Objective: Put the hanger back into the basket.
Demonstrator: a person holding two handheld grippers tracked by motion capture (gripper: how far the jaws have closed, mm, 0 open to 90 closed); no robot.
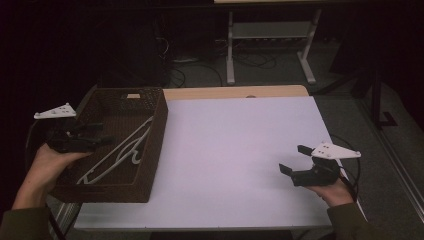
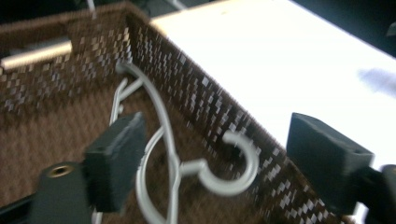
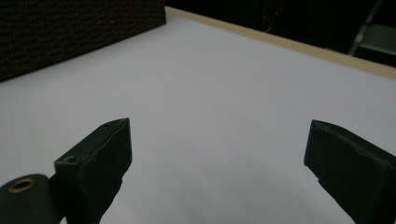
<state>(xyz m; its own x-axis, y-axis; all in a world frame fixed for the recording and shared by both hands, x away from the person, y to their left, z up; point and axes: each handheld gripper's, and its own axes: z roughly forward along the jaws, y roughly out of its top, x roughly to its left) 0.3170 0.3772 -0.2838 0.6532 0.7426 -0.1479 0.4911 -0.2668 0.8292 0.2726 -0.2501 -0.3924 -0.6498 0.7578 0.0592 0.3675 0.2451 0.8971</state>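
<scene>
White hanger (image 1: 120,152) lies in the basket (image 1: 156,145), the left claw (image 2: 205,158) spread wide above it, gripping nothing; right claw (image 1: 296,161) waits agape over bare desk (image 1: 230,150).

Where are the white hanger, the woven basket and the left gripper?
white hanger (image 2: 233,179), left gripper view, on its hook.
woven basket (image 1: 159,135), high view, on its right wall.
left gripper (image 2: 210,154), left gripper view, midway between its open fingertips.
</scene>
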